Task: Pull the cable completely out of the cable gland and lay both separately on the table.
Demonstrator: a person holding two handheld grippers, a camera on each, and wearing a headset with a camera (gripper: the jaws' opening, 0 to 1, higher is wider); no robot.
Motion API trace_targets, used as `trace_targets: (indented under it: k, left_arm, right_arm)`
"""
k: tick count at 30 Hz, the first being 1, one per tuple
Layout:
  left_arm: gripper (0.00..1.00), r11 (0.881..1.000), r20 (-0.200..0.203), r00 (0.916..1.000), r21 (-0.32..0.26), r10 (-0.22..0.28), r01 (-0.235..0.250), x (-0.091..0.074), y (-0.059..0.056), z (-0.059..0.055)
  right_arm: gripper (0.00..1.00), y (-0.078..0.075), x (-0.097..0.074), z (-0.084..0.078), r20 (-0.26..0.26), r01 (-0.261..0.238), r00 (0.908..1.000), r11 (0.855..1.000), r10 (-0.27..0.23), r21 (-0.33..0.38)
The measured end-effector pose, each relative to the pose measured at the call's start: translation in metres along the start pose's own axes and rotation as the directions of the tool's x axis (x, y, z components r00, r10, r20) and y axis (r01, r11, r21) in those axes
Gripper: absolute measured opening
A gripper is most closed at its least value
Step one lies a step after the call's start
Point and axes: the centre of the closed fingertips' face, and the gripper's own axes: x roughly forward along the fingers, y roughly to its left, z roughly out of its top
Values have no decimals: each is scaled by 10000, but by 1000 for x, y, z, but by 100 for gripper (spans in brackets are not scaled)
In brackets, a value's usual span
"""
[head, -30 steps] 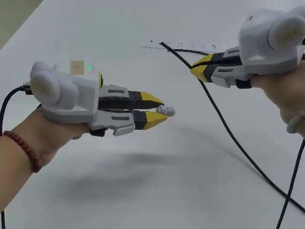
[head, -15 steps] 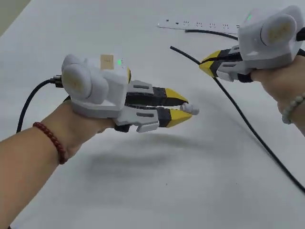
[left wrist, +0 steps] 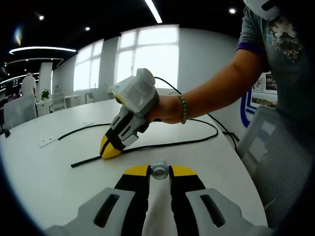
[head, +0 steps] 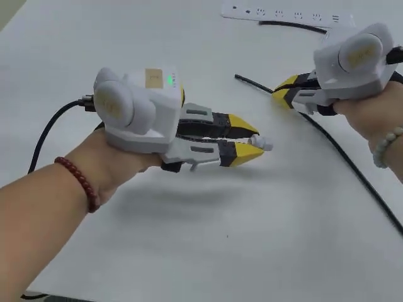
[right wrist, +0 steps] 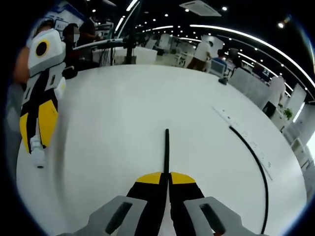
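Left tongs (head: 255, 141) over white office table (head: 189, 251).

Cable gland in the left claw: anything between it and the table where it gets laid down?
Nothing visible. The cable gland, clamped in the left claw, hangs over bare table. The cable, held in the right claw, runs off to the person's right, apart from that spot.
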Motion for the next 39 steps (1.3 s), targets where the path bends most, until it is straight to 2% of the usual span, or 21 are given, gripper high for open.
trace_targets:
  k: [9, 15, 18, 22, 27, 29, 39]
  left_arm:
    - [16, 9999, 7, 10000, -141, -77, 77, 3, -4, -4]
    - [16, 9997, -22, 10000, -253, -61, 61, 5, -5, -5]
    - [16, 9995, -119, 9999, -311, -16, 12, 5, -4, -9]
    - [16, 9991, -385, 9992, -401, 108, -123, 7, -1, -20]
    - [16, 9983, -576, 9981, -527, 228, -258, 7, 1, -28]
    - [16, 9976, -684, 9973, -607, 275, -317, 9, 1, -32]
    - [17, 9932, -1041, 9928, -933, 596, -695, 10, 7, -45]
  right_arm:
    - [0, 0, 1, 0, 409, 133, 9991, 9991, -149, 397]
    - [0, 1, -1, 1, 491, 167, 9986, 9980, -197, 610]
    - [1, 1, -2, 2, 442, 196, 9988, 9987, -217, 469]
    - [1, 1, -2, 1, 474, 141, 9987, 9977, -173, 663]
    - [7, 0, -3, 0, 480, 102, 9988, 9971, -139, 758]
    - [13, -1, -4, 0, 539, 97, 9984, 9959, -146, 901]
    - [16, 3, -22, 5, 910, 194, 9953, 9894, -327, 1439]
